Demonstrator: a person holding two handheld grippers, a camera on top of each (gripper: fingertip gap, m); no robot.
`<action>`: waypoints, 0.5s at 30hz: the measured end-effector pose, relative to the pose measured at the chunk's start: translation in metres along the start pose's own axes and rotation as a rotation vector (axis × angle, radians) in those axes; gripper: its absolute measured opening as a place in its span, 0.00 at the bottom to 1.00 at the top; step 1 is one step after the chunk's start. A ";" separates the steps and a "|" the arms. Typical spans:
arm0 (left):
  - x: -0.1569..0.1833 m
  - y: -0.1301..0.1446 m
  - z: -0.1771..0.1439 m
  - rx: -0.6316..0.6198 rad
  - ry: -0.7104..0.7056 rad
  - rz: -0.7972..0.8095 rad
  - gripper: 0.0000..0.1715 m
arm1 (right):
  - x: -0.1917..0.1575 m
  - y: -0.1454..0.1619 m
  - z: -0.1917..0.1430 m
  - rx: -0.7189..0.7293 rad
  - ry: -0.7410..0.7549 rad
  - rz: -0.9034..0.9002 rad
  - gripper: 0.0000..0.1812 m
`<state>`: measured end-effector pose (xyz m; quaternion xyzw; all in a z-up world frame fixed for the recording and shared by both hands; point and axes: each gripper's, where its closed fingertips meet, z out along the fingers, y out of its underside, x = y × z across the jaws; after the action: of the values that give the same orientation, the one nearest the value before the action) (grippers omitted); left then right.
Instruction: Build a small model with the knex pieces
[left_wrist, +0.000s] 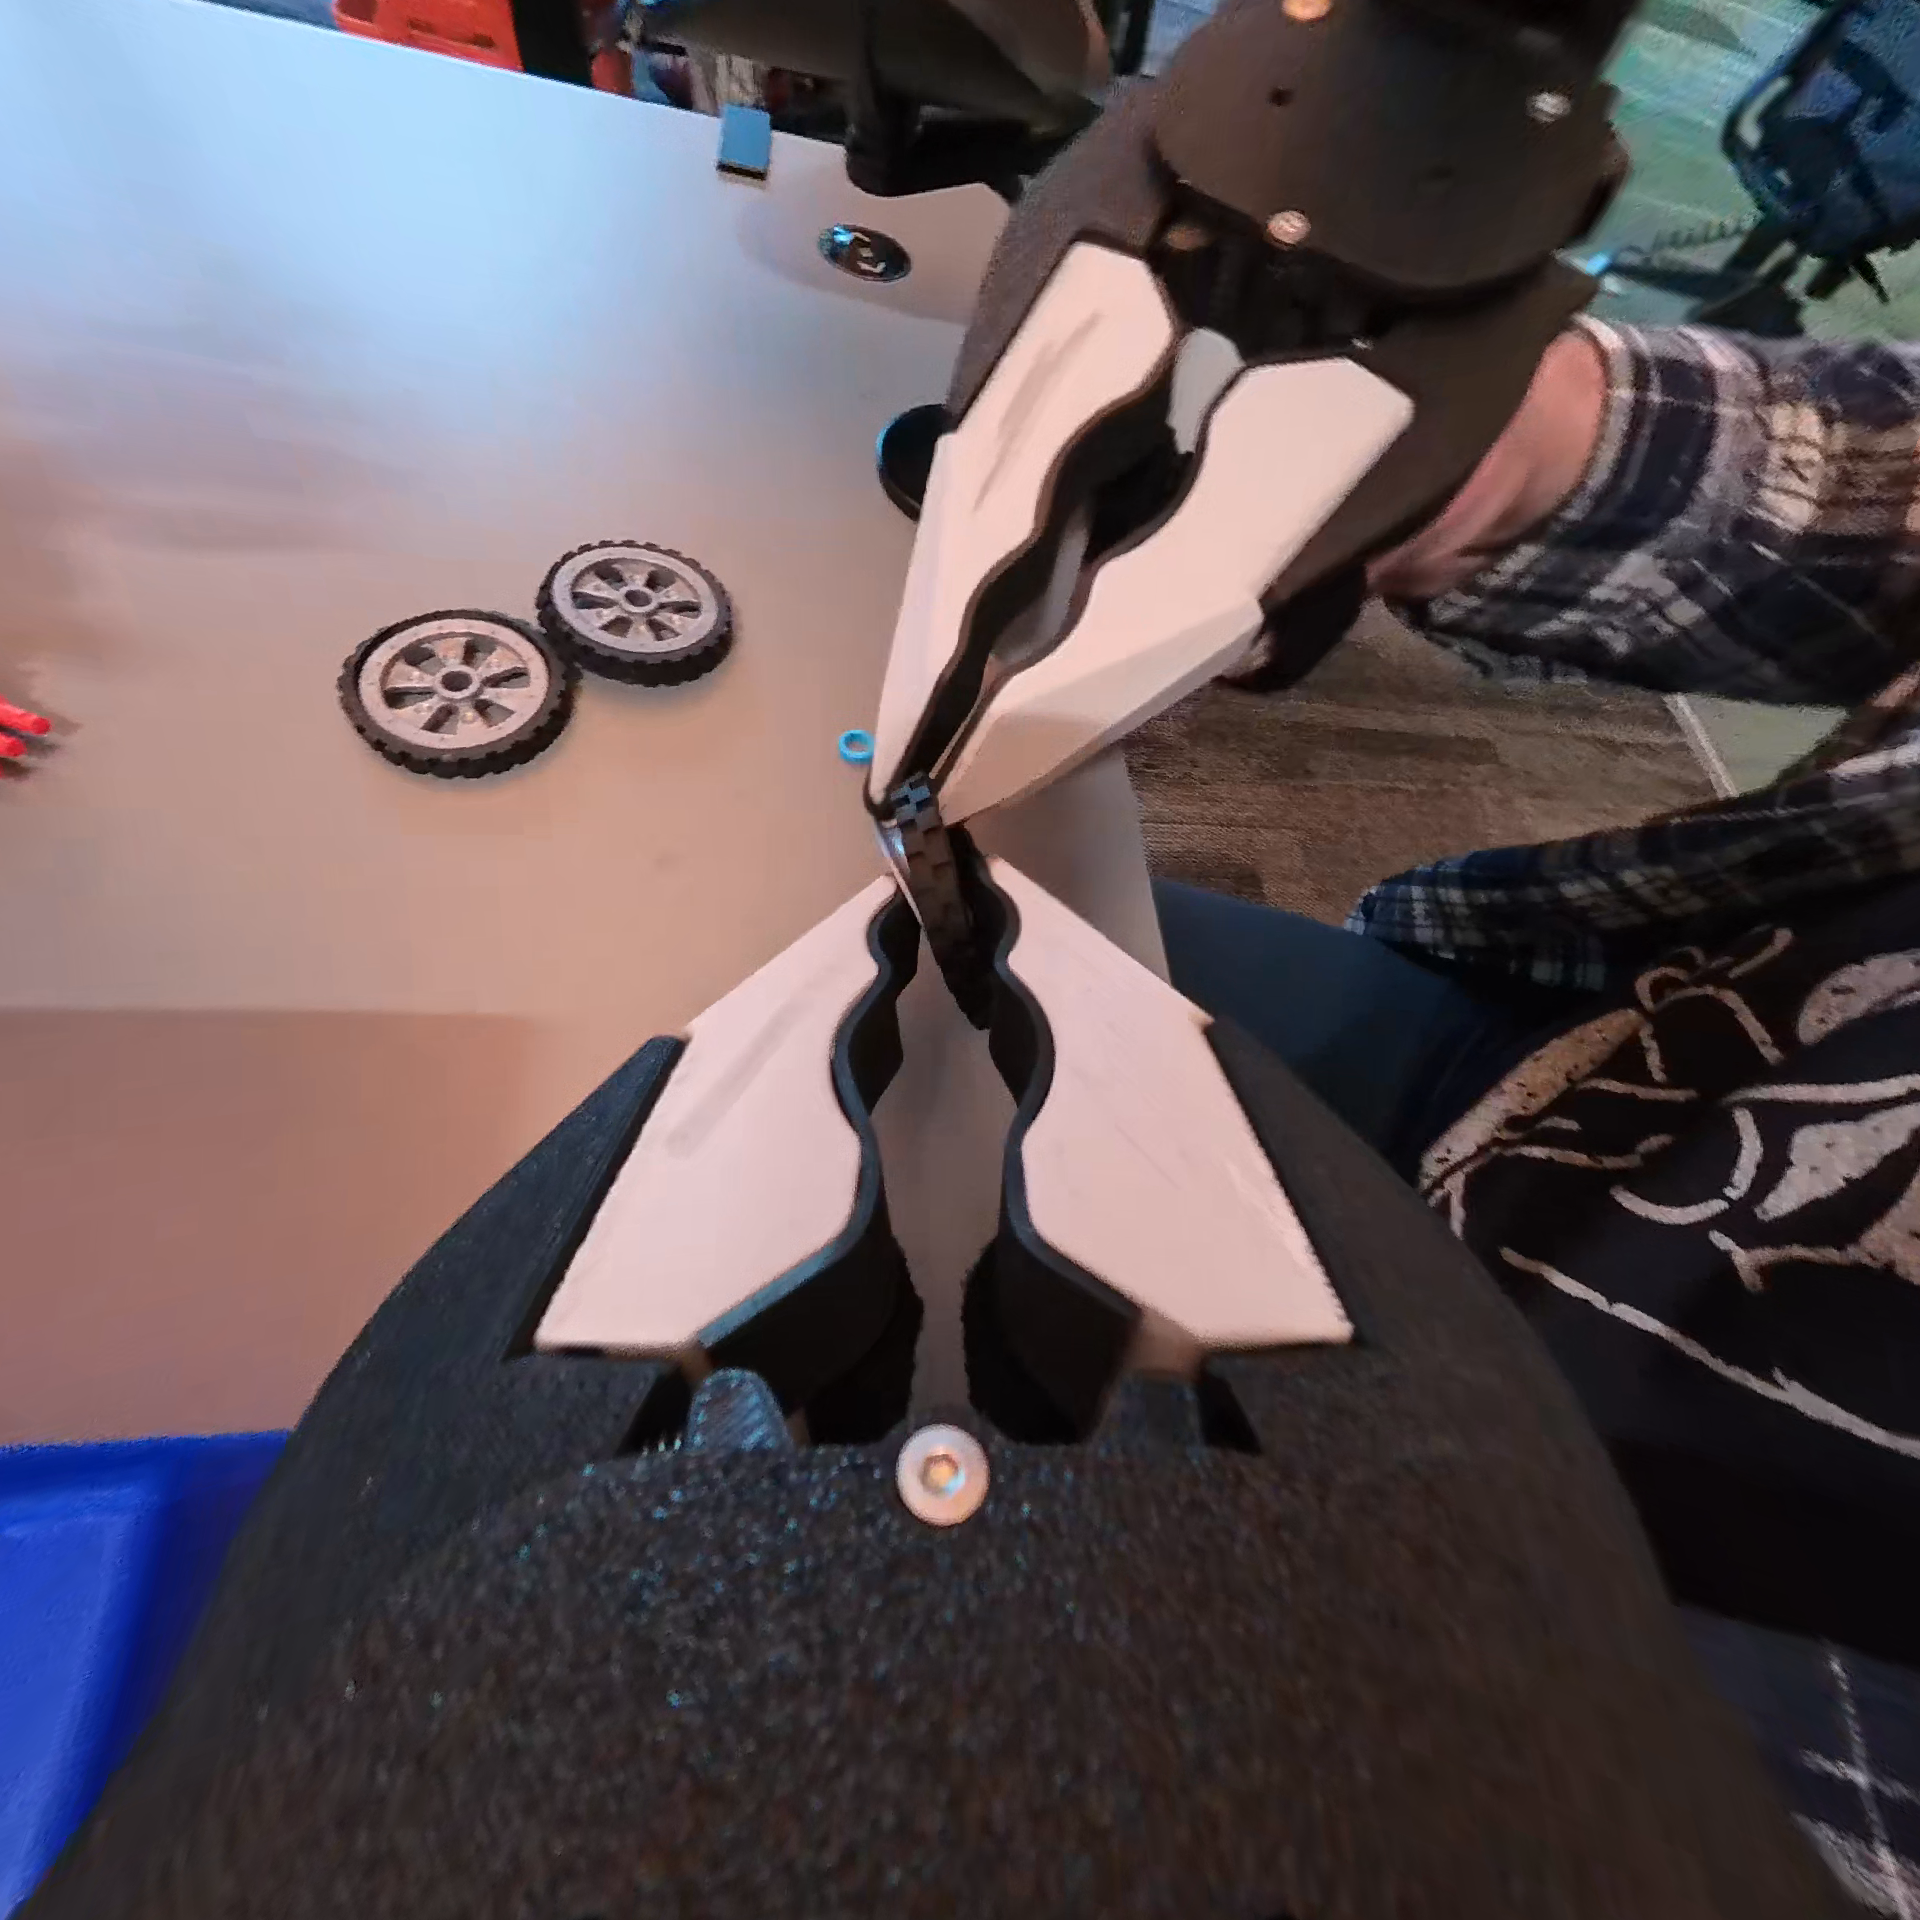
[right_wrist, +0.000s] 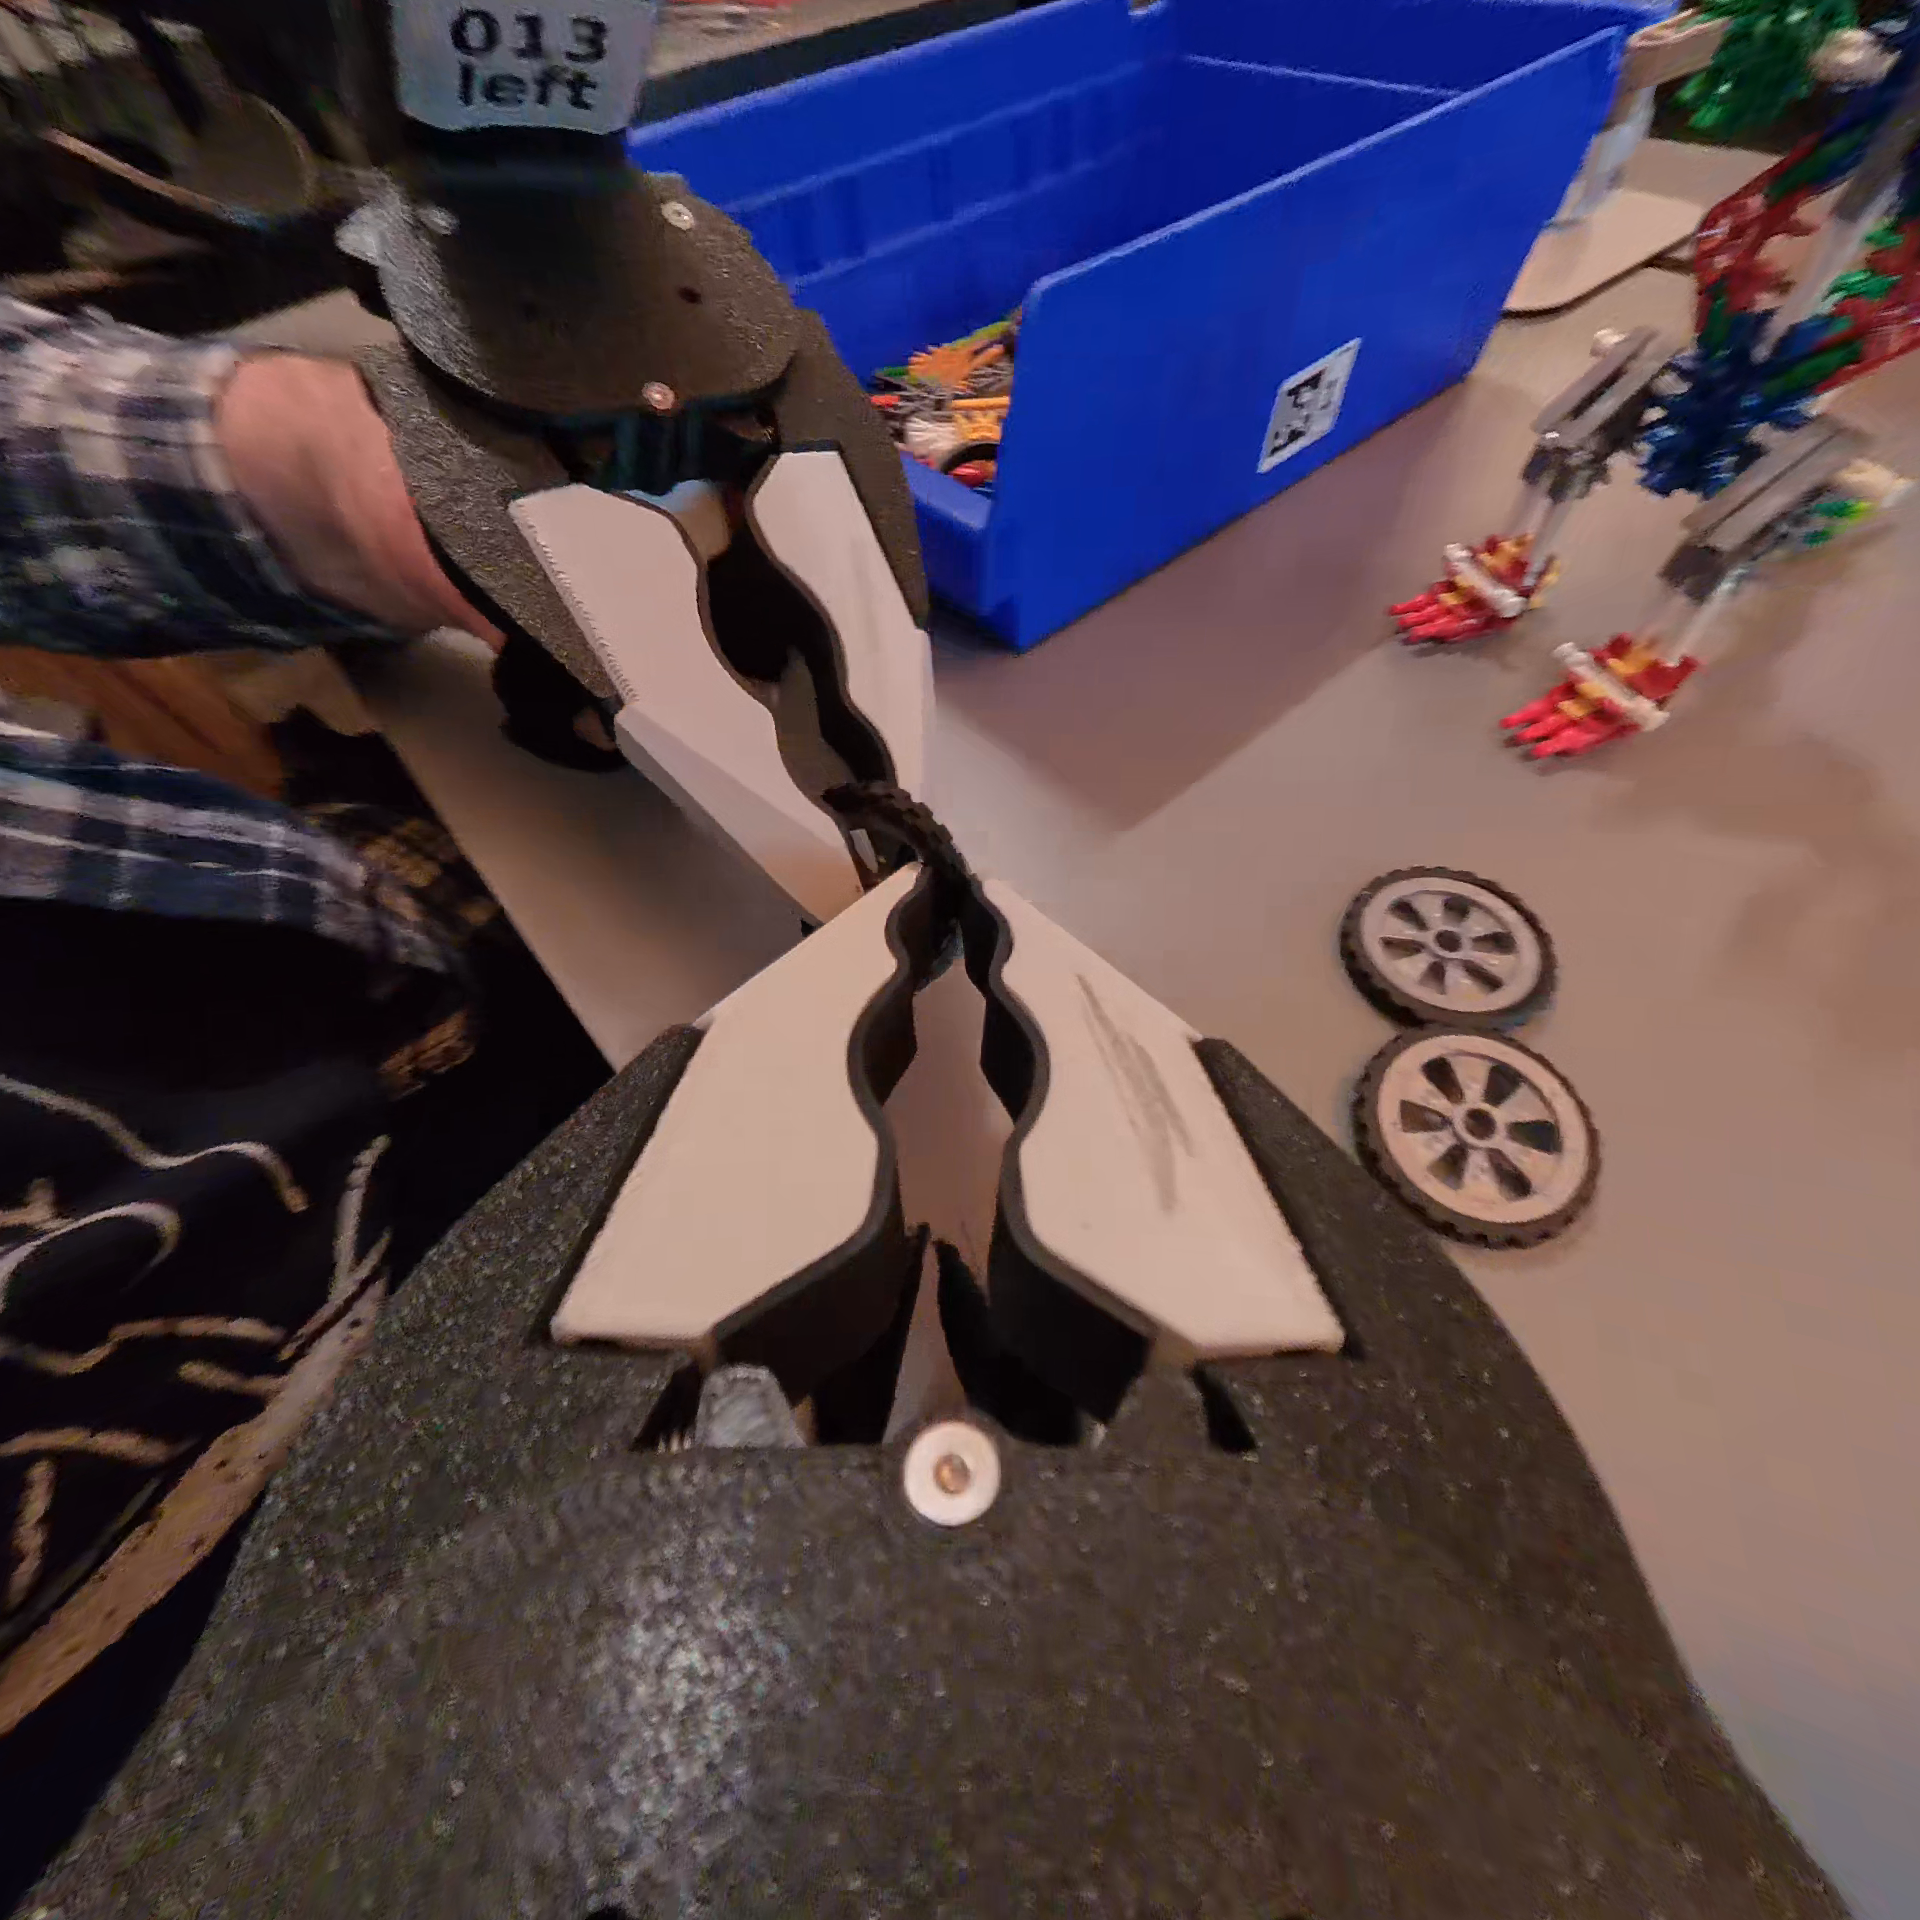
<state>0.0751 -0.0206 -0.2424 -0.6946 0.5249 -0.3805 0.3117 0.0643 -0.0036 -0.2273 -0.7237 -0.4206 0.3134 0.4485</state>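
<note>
Left wrist view, both grippers' fingers (left_wrist: 940, 883) pinching toy wheel (left_wrist: 940, 883), apparently edge-on

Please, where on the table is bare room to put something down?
Bare table lies between the blue bin and the two wheels, and beyond the wheels in the left wrist view. It is crowded at the toy figure and where both grippers pinch a third wheel.

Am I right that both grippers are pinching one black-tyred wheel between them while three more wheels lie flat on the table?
Not quite: only two spare wheels lie flat on the table, as the right wrist view shows. The rest holds: the left gripper and right gripper both pinch one black-tyred wheel.
</note>
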 end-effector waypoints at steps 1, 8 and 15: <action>0.003 -0.001 -0.001 0.005 0.018 0.016 0.05 | -0.003 -0.001 -0.002 0.009 -0.039 0.020 0.01; 0.014 -0.002 -0.004 0.014 0.116 0.054 0.05 | -0.013 -0.003 -0.007 0.024 -0.161 0.076 0.01; 0.024 -0.004 -0.011 0.050 0.238 0.047 0.06 | -0.022 -0.006 -0.010 0.036 -0.262 0.142 0.01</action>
<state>0.0717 -0.0435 -0.2291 -0.6242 0.5645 -0.4659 0.2733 0.0606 -0.0255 -0.2161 -0.6964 -0.4175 0.4436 0.3793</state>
